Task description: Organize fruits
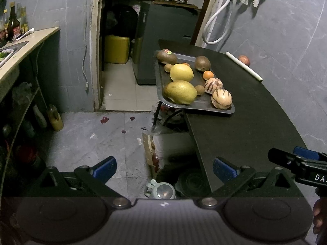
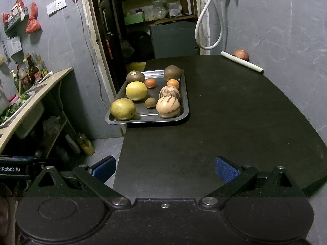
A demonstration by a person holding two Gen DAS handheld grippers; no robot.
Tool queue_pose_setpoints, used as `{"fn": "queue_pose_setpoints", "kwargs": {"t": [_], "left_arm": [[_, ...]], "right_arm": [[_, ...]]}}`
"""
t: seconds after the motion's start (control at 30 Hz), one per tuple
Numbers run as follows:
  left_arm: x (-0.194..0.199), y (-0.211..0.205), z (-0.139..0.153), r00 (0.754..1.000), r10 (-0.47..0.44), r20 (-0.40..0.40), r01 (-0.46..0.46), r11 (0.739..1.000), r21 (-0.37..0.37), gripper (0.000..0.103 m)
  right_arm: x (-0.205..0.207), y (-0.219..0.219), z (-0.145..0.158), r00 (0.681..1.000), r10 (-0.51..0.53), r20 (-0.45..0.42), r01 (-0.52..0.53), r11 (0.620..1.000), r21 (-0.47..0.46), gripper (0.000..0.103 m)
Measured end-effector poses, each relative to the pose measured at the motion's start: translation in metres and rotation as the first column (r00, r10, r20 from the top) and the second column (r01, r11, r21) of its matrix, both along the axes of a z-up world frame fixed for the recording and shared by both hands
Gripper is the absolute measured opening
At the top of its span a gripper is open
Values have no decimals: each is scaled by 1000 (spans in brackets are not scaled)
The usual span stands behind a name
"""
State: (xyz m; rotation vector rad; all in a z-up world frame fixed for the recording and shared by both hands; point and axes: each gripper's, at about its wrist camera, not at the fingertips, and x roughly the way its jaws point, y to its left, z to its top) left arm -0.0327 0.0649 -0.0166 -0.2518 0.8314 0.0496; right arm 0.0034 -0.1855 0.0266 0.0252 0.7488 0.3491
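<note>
A metal tray (image 2: 184,110) (image 1: 160,89) sits at the left edge of a black table (image 2: 235,122) and overhangs it. It holds several fruits: two yellow-green citrus (image 2: 122,109) (image 2: 136,90), two striped melons (image 2: 168,106) (image 2: 169,92), two oranges (image 2: 150,82), brown kiwis (image 2: 172,72). A red apple (image 2: 242,55) (image 1: 244,60) lies alone at the table's far right, behind a white roll (image 2: 242,62). My left gripper (image 1: 164,169) is open and empty over the floor, left of the table. My right gripper (image 2: 165,168) is open and empty over the table's near edge.
A beige counter (image 2: 40,94) with a sink and bottles (image 2: 33,69) stands at the left. A doorway (image 2: 143,30) with shelves and a dark cabinet lies behind the table. A kettle (image 1: 162,190) and boxes sit on the floor under the table. A grey wall runs at the right.
</note>
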Motion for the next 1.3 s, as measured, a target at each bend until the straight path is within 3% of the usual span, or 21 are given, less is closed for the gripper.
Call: {"fn": "queue_pose_setpoints", "kwargs": {"t": [0.3,0.47,0.7,1.3], "left_arm": [[-1,0,1,1000,-15,-1,15,1000,-2,102],[4,-5,5,1000,7,-21,-6,998,63,102],[8,-7,4,998,23,-52,-18,996,91,102],[5,-1,2,998,21,-57,-18,998,60,102]], "right_arm": [[2,5,-1,1000,8,2,-8,1000,-7,102],[3,5,1,1000,11,3,-11,1000,-21,102],[4,7,2,1000,8,-2,-8,999,-31,102],[5,12,2,1000,28,-6,-28,999,-44,102]]}}
